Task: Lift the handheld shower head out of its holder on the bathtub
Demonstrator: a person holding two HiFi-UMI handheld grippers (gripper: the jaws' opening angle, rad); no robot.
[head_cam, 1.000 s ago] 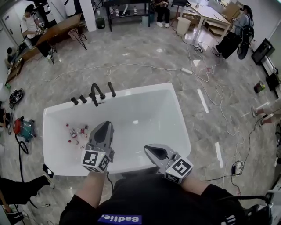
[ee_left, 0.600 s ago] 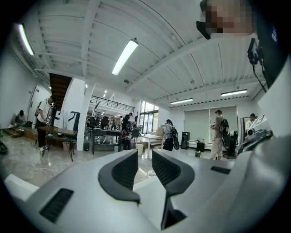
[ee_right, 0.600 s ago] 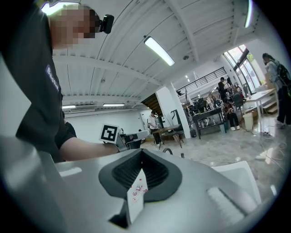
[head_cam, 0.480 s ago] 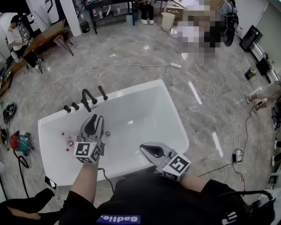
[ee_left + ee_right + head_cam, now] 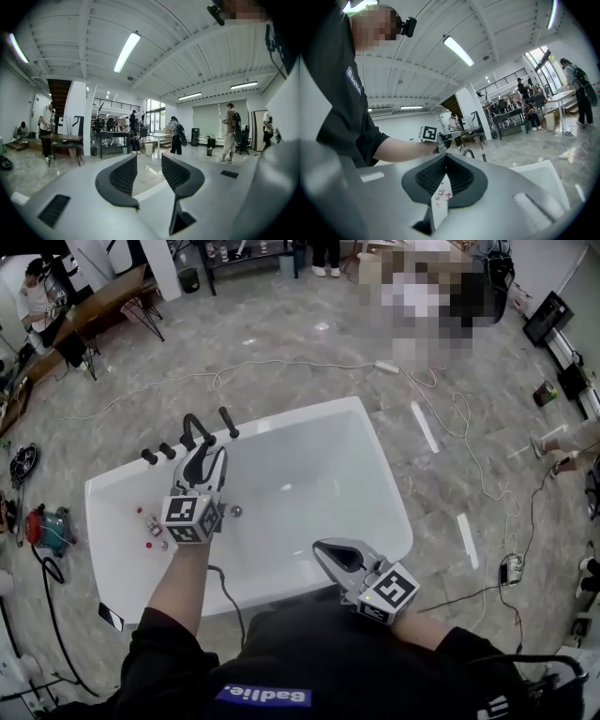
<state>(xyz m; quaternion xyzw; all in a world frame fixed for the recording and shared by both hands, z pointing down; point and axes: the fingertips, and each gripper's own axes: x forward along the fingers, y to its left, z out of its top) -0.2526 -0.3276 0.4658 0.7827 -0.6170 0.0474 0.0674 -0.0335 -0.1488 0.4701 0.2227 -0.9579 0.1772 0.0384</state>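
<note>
The white bathtub (image 5: 380,474) lies below me. On its far left rim stand black fittings: two knobs (image 5: 149,457), an arched spout (image 5: 194,426) and the slim handheld shower head (image 5: 228,422) upright in its holder. My left gripper (image 5: 210,454) reaches over the tub, its tips just short of the spout and left of the shower head. Its jaws are opening and nothing lies between them (image 5: 149,161). My right gripper (image 5: 325,550) hovers at the near rim, shut and empty (image 5: 446,158). The right gripper view shows the spout (image 5: 468,153) far ahead.
Small bottles (image 5: 150,522) lie in the tub's left end, near the drain (image 5: 236,511). Cables (image 5: 281,366) snake over the marble floor. A red machine (image 5: 45,526) sits left of the tub. People and tables (image 5: 94,306) fill the back of the room.
My left gripper went forward across the tub toward the black fittings, and its jaws went from shut to parted. The right gripper stayed at the near rim.
</note>
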